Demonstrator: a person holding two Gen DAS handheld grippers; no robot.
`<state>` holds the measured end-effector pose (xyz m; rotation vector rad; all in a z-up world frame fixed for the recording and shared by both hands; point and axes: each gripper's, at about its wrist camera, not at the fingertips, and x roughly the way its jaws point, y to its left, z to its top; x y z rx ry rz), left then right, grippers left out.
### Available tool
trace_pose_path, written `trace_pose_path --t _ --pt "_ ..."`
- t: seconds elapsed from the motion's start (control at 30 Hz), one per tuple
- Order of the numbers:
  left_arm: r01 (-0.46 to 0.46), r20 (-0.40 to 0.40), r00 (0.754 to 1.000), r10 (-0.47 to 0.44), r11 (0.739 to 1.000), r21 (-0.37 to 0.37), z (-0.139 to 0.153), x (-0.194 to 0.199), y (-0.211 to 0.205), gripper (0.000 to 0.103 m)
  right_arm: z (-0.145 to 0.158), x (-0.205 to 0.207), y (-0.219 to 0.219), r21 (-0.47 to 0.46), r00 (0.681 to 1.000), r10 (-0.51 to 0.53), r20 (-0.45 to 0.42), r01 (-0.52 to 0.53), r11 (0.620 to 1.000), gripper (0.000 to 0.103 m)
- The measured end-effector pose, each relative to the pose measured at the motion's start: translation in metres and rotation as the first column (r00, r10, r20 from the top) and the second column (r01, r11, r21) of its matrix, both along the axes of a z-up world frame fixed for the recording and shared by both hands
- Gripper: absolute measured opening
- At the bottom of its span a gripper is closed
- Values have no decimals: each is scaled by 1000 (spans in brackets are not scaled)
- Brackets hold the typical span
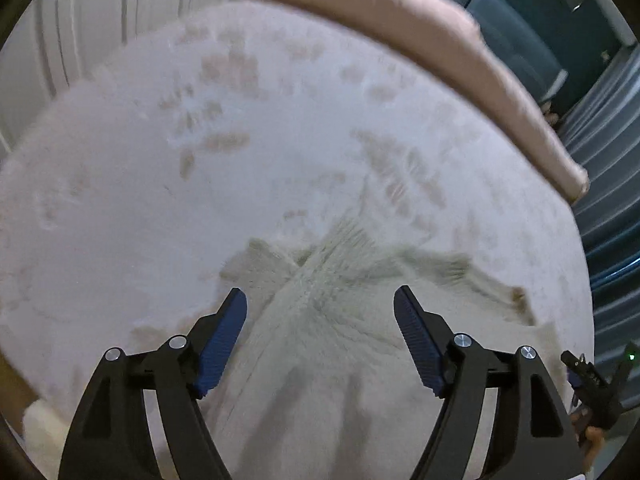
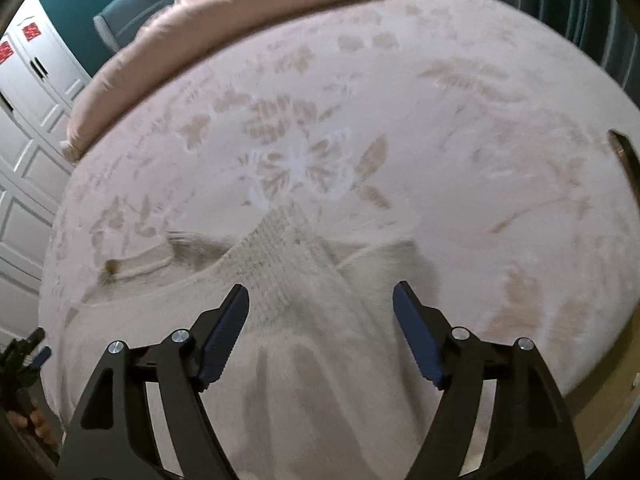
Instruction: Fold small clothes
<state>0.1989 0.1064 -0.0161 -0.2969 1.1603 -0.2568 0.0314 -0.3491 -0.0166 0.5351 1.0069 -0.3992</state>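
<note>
A small cream knitted garment (image 1: 332, 320) lies on the pale pink patterned bed cover (image 1: 280, 120), its sleeves crossed over its body. It also shows in the right wrist view (image 2: 296, 292). My left gripper (image 1: 320, 300) is open and empty, hovering above the garment. My right gripper (image 2: 320, 296) is open and empty, also above the garment. The right gripper shows at the lower right edge of the left wrist view (image 1: 592, 380). The left gripper shows at the lower left edge of the right wrist view (image 2: 28, 356). Both views are blurred.
A rolled pink blanket (image 1: 440, 40) lies along the far side of the bed and shows in the right wrist view (image 2: 240, 8). White cupboard doors (image 2: 28, 120) stand to the left. A teal headboard (image 1: 540, 32) and striped curtain (image 1: 608, 160) lie beyond the bed.
</note>
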Motion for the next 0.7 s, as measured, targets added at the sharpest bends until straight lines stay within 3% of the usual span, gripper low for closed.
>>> trace_pose_path --t 0.03,0.07,0.13,0.2,0.27,0.33,0.4,0.47,0.6,0.7 --pt "5 -14 1000 -5 1000 -14 -8 5 -2 48 -3 3 1 11 1000 1 -1 -1 1000 27" --pt "21 -28 999 -21 999 -30 -13 9 -3 7 -5 3 3 26 1000 16 -2 -16 1000 7" --pt "37 -41 998 -40 997 -71 -15 5 0 7 8 -2 6 50 997 26 72 -30 998 8" --pt "45 56 998 -41 995 -84 8 0 5 6 43 -15 7 20 982 27 188 -31 999 8" --pt "29 100 995 -21 996 -82 24 3 12 6 63 -27 -2 22 967 -14 253 8 1000 7" --pt "12 88 996 -7 998 -62 17 12 14 6 56 -27 -14 12 971 -50 235 49 999 8" --pt "22 44 999 -21 1000 -10 -5 21 7 6 11 -12 -27 15 995 -57 85 56 998 8" --pt "36 -21 999 -35 998 56 -35 25 -3 7 -32 1 -28 38 998 -37 -48 39 999 8" --pt "18 7 1000 -18 995 93 -25 20 -7 12 3 -8 -15 8 997 -67 38 67 998 18" --pt "13 81 996 -23 992 122 14 -1 -10 14 38 -28 1 -55 990 -74 119 81 995 19"
